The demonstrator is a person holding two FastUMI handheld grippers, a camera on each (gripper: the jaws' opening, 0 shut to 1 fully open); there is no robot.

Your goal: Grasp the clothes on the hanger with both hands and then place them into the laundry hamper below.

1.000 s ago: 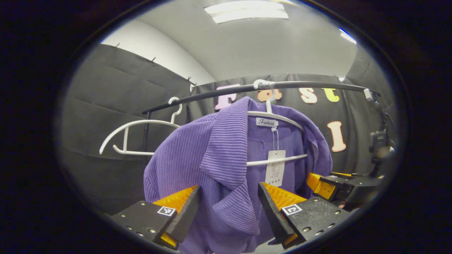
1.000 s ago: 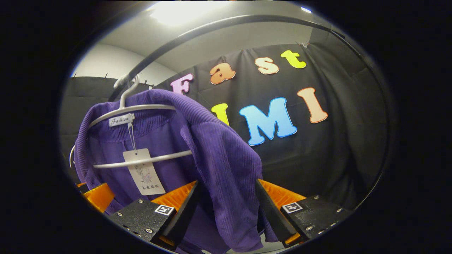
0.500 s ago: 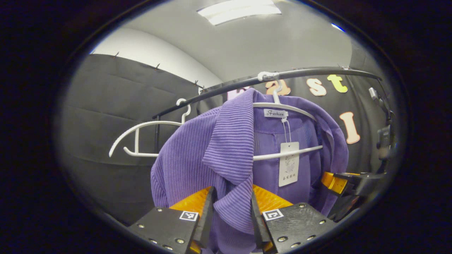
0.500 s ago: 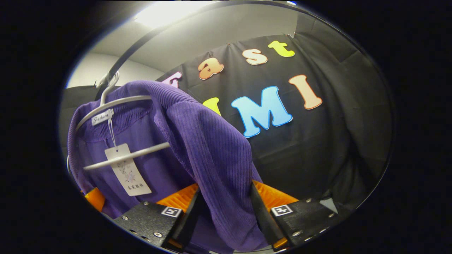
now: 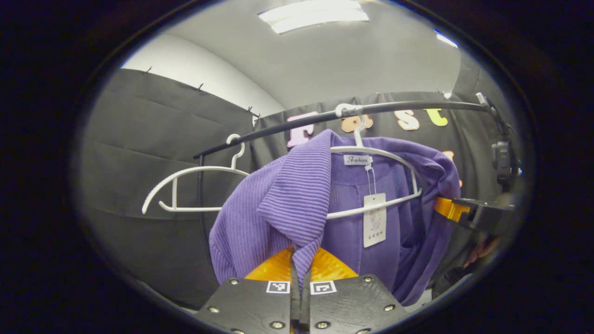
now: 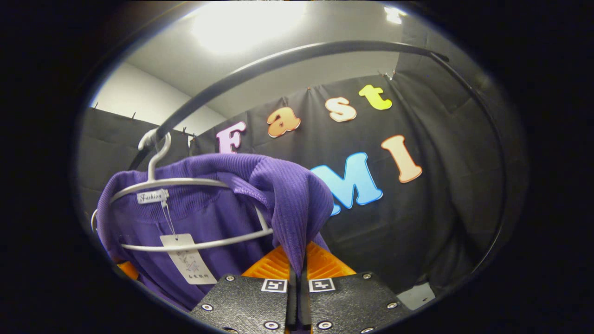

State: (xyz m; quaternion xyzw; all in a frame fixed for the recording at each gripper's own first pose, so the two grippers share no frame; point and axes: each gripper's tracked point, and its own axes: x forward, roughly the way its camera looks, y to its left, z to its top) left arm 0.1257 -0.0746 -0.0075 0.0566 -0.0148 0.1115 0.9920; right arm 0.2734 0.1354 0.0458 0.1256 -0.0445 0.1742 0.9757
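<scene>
Cardigan hangs on a white hanger under the rail. Left gripper is pinched tight on 1 front edge, right gripper on the other. Spare hanger sits farther along the rail.

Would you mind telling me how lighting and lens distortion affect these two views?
Left gripper view: even light from the ceiling panel, the purple garment sharp, the rail bowed by the fisheye. Right gripper view: the ceiling light blows out into glare, the garment's underside looks darker, and the rail curves strongly.
</scene>
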